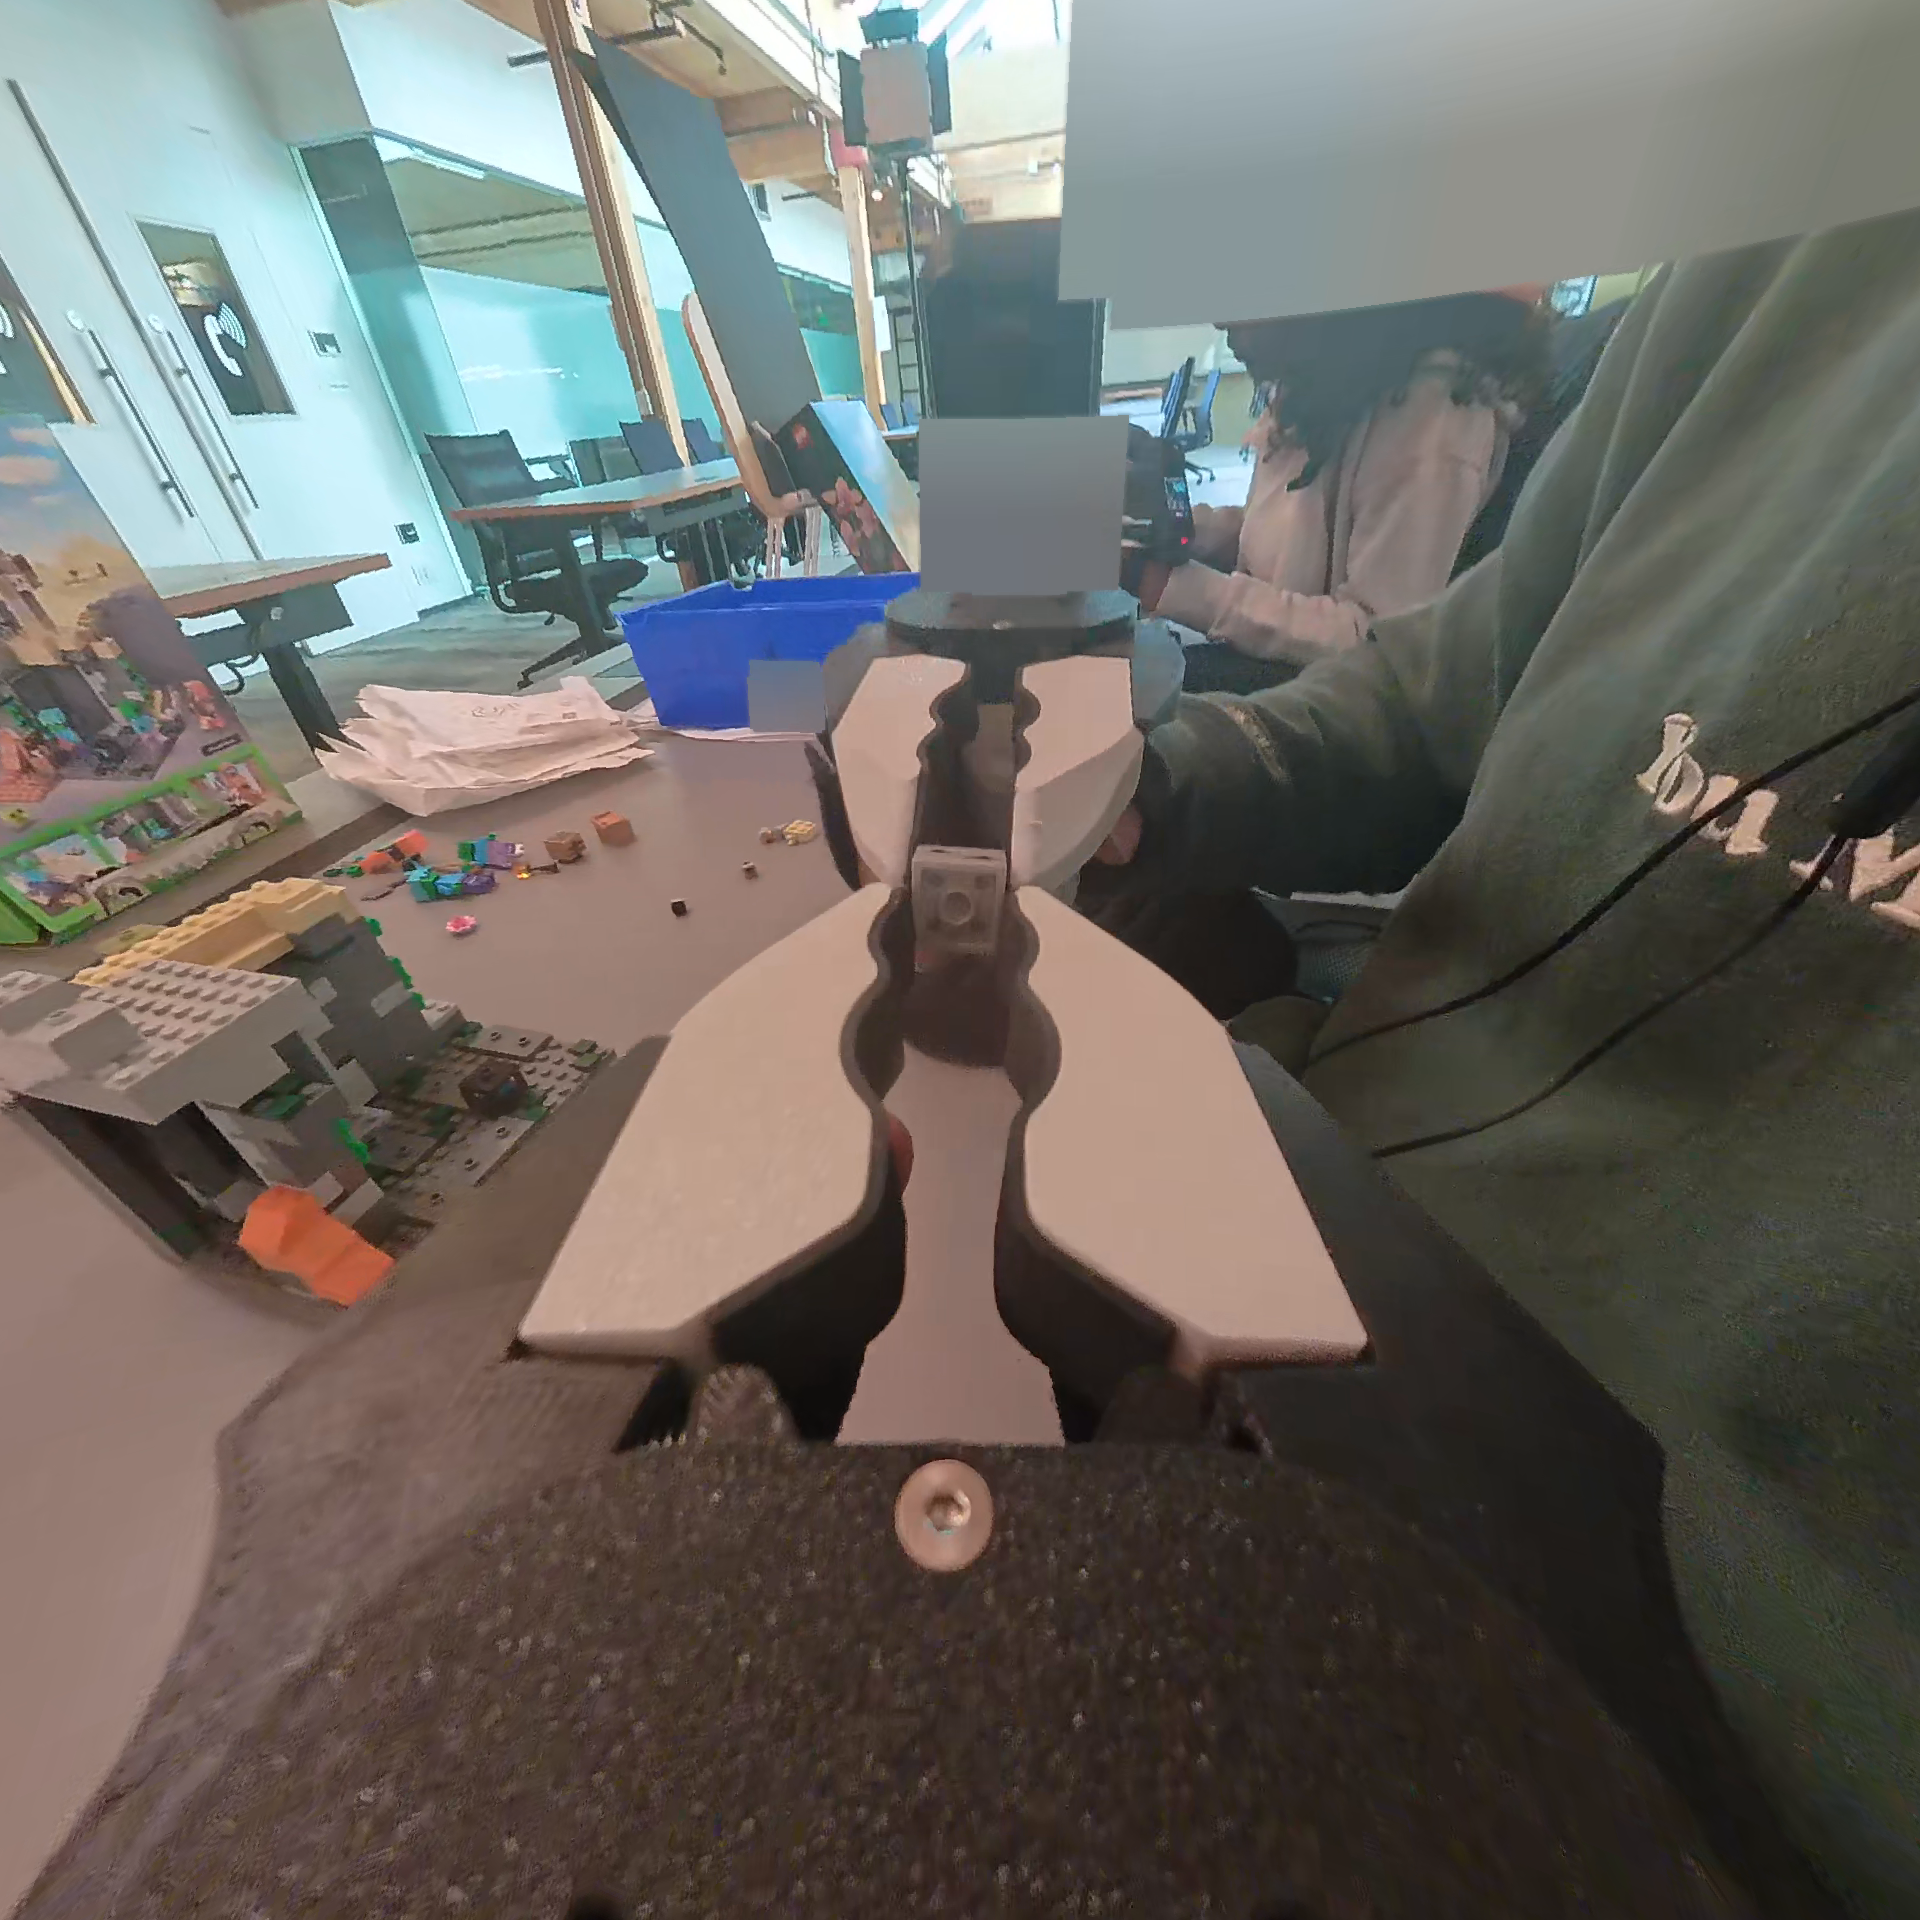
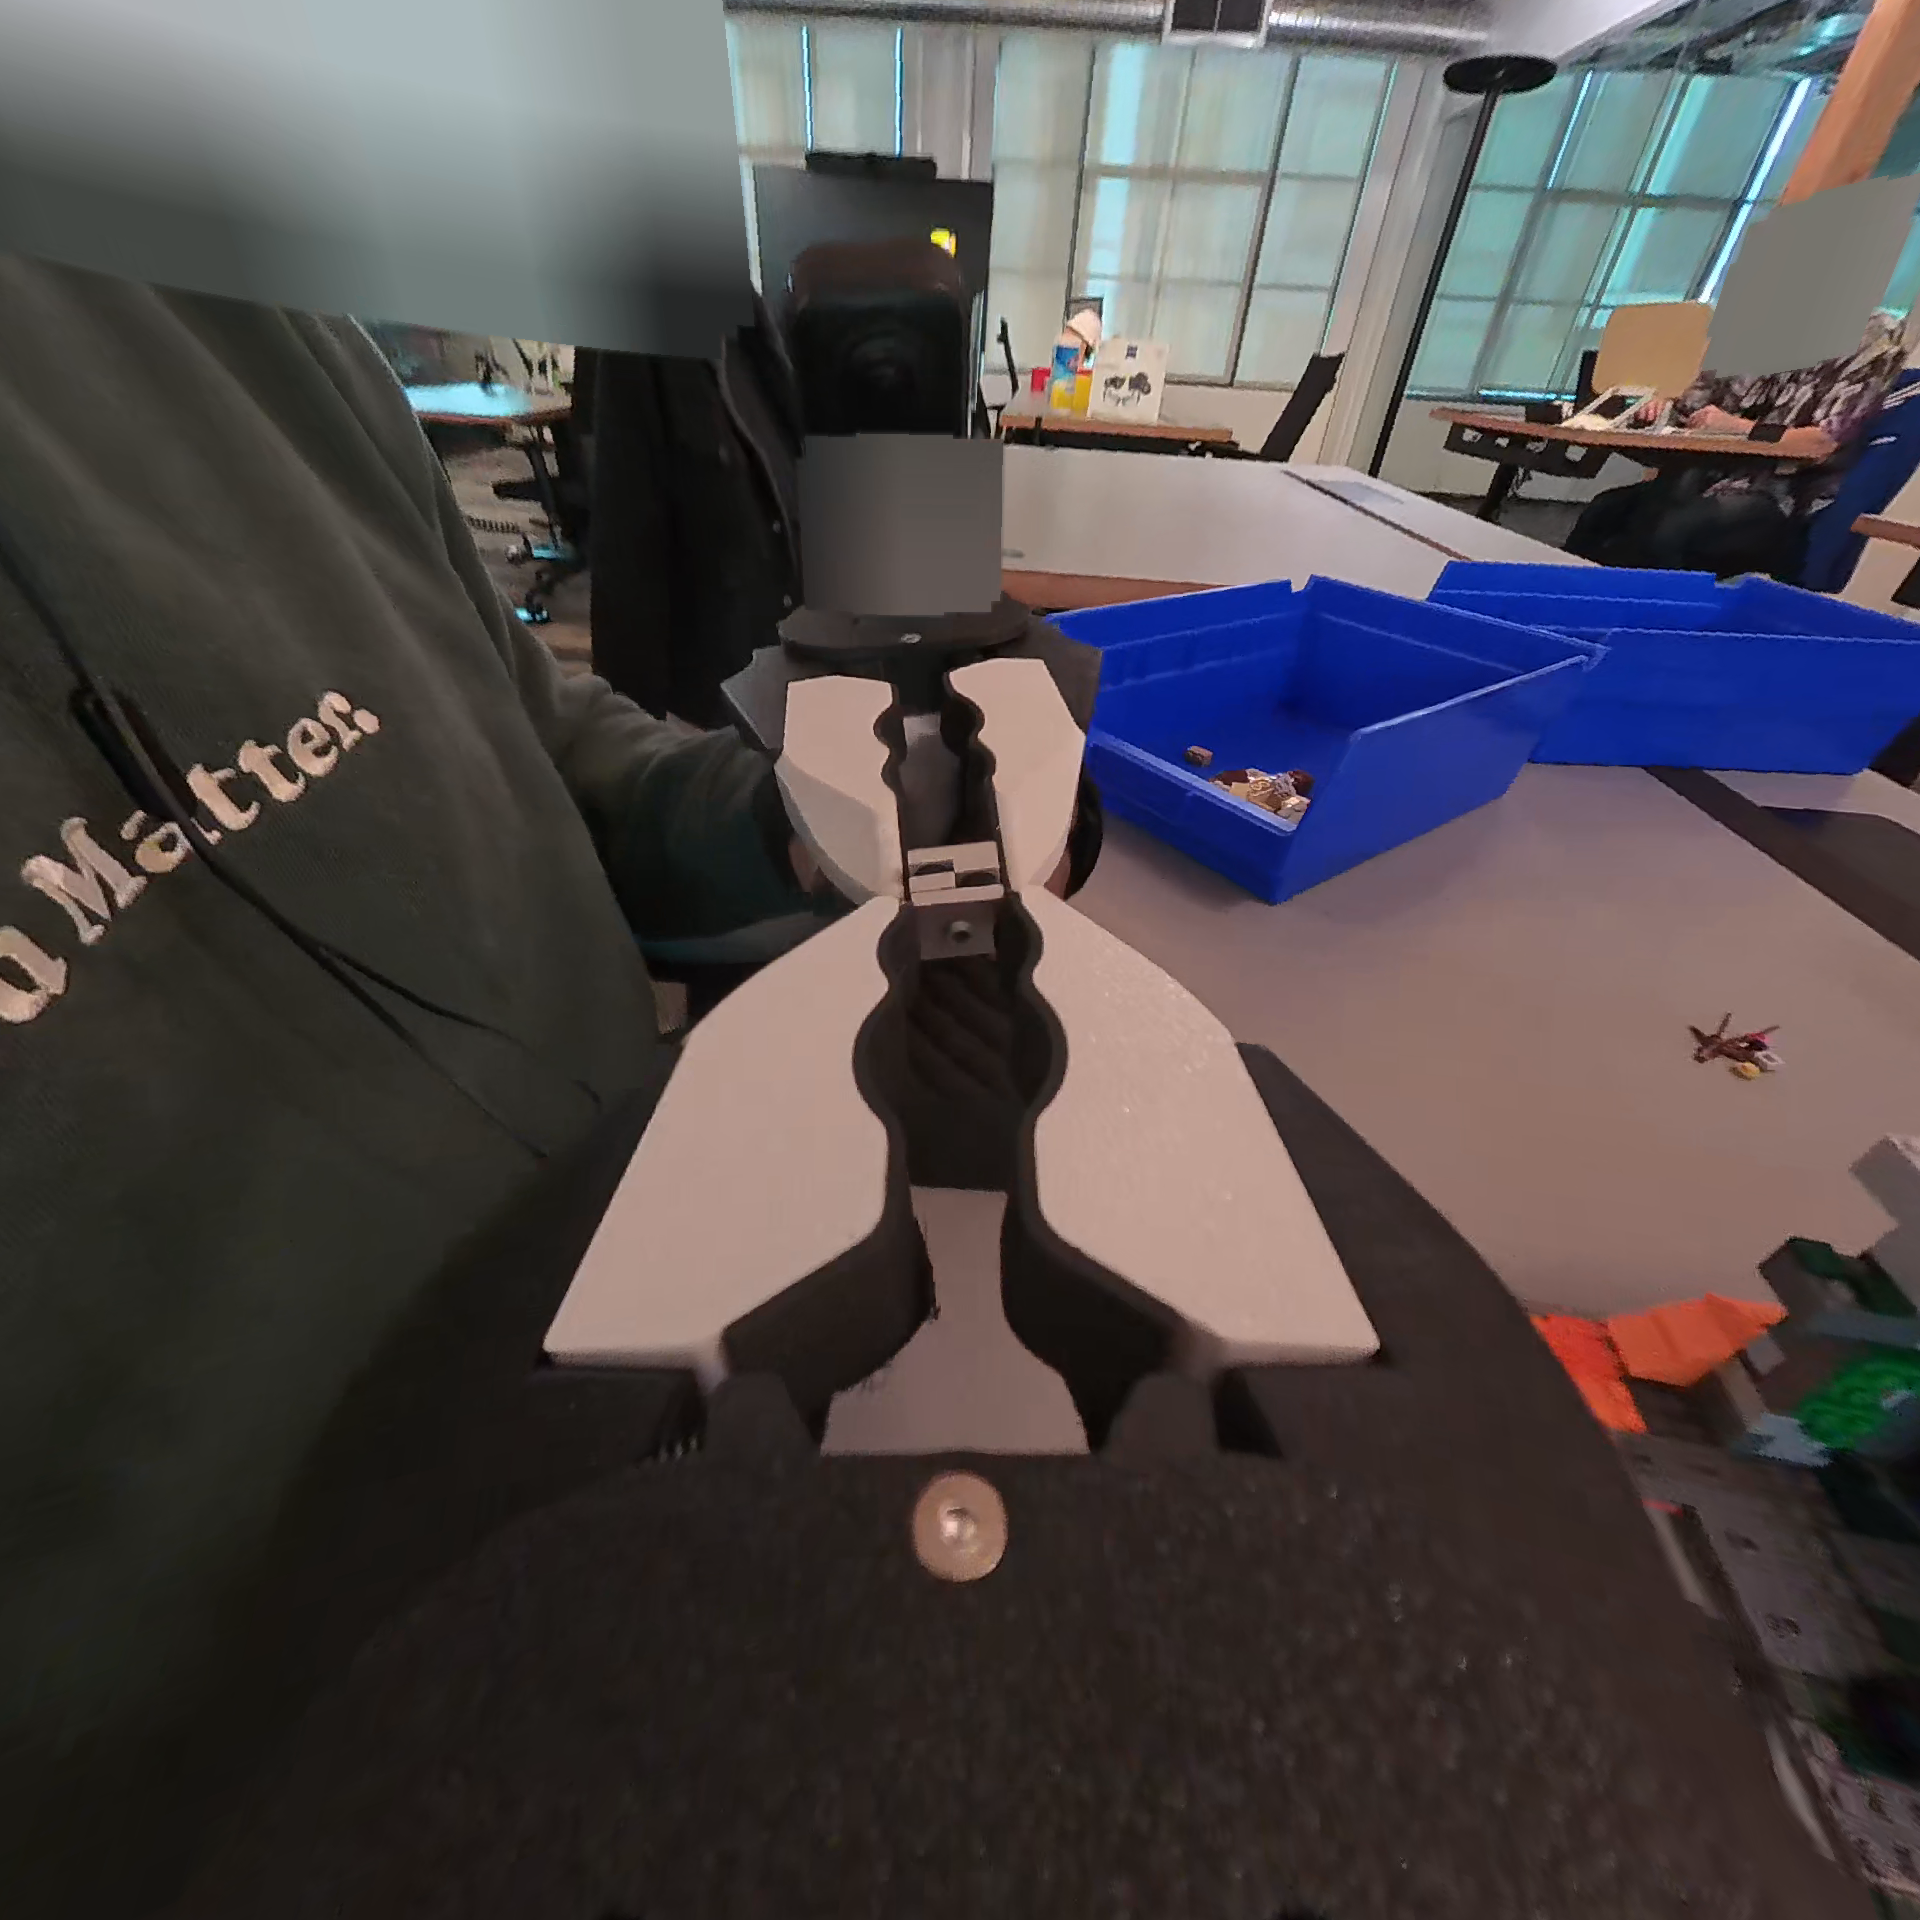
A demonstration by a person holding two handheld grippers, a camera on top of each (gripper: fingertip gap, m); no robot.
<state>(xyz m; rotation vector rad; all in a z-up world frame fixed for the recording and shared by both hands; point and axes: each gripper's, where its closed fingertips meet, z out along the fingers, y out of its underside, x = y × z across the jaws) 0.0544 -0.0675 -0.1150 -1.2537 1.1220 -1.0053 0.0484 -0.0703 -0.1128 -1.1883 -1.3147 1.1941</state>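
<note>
Both sets of jaws are clenched tip to tip on small bricks: the left gripper (image 1: 956, 914) pinches a light grey studded brick (image 1: 958, 906), and the right gripper (image 2: 956, 920) pinches a darker grey brick (image 2: 954, 928) that meets the other gripper's piece — the two grippers face each other, above the grey table (image 2: 1455, 997).

Just left of the left gripper stands a brick-built grey structure (image 1: 239, 1081) with an orange piece (image 1: 312, 1242) at its foot. Farther off lie loose coloured bricks (image 1: 468, 868) and white paper bags (image 1: 488, 743). A blue bin (image 2: 1309, 727) — a few brown pieces inside — sits beyond.
</note>
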